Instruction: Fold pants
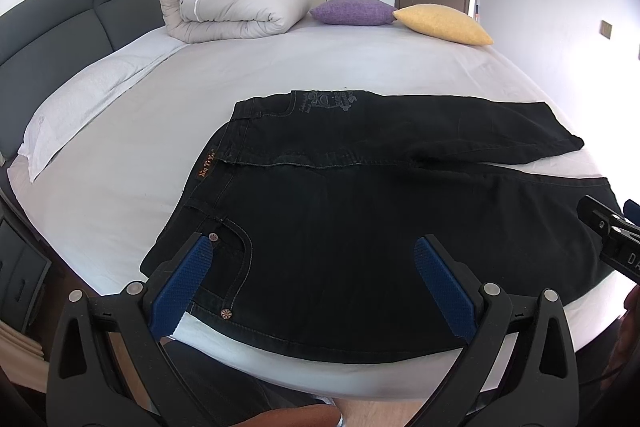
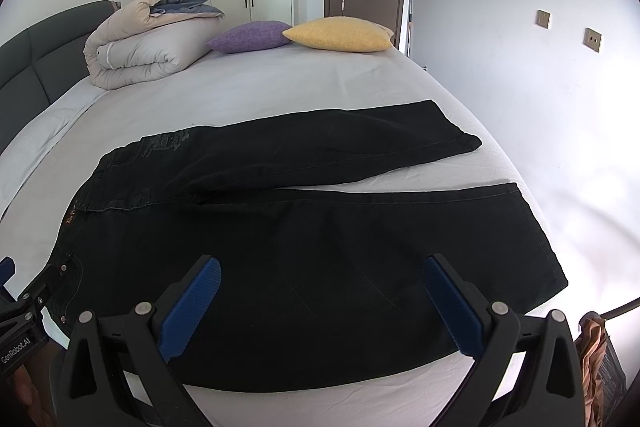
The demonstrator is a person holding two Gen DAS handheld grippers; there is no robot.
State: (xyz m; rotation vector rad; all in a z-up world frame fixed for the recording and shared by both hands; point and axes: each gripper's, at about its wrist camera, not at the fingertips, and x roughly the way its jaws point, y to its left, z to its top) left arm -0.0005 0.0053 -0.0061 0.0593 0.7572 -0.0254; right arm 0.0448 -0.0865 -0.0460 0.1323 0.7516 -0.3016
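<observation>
A pair of black jeans (image 1: 360, 219) lies flat on the white bed sheet (image 1: 240, 67), waistband to the left, both legs running right and parted in a narrow V. They also show in the right wrist view (image 2: 320, 239). My left gripper (image 1: 316, 247) is open and empty, just above the waist and front pocket of the near side. My right gripper (image 2: 322, 267) is open and empty, above the near leg. The right gripper shows at the left wrist view's right edge (image 1: 612, 239); the left gripper shows at the right wrist view's left edge (image 2: 20, 311).
A rolled beige duvet (image 1: 236, 3), a purple cushion (image 1: 352, 11) and a yellow cushion (image 1: 444, 25) lie at the far side of the bed. A grey headboard (image 1: 60, 27) and white pillow (image 1: 80, 99) are at left. A wall (image 2: 540, 107) runs along the right.
</observation>
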